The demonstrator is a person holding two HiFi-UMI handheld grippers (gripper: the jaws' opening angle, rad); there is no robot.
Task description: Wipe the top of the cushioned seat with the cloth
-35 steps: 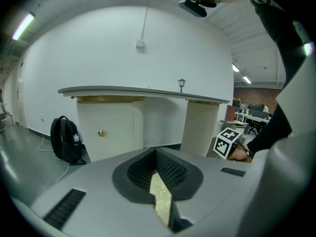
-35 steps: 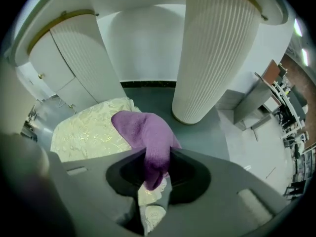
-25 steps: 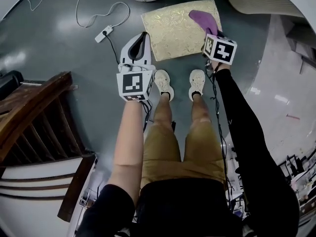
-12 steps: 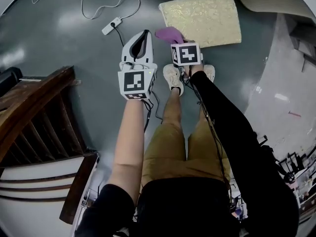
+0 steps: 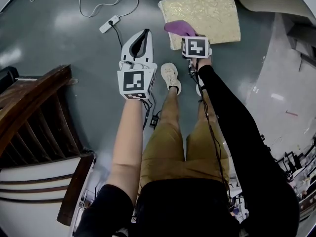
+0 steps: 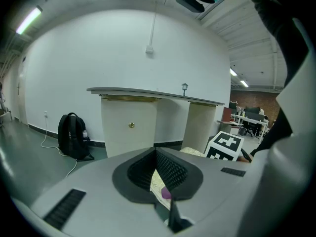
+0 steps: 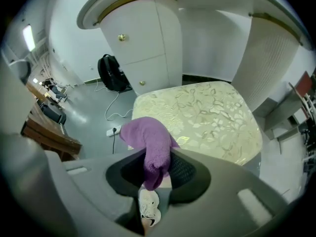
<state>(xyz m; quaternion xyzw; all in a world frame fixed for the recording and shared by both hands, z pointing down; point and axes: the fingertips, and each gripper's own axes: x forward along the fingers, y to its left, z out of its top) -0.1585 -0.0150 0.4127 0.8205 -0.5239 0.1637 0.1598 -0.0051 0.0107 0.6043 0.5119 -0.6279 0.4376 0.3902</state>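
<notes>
Wiping looks to be the step in hand. Right hand-held gripper is clamping the purple cloth, which is hanging over the 7 o'clock corner of the gold-patterned cushioned seat. Left hand-held gripper is hovering at its 9 o'clock above the floor, jaws nearly together, empty. Next, I judge, the cloth is needing pressing down and sweeping toward 1 o'clock.

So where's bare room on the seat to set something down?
Most of the pale gold floral cushioned seat is bare, beyond the purple cloth over its near-left corner. That corner, by the right gripper, is crowded.
</notes>
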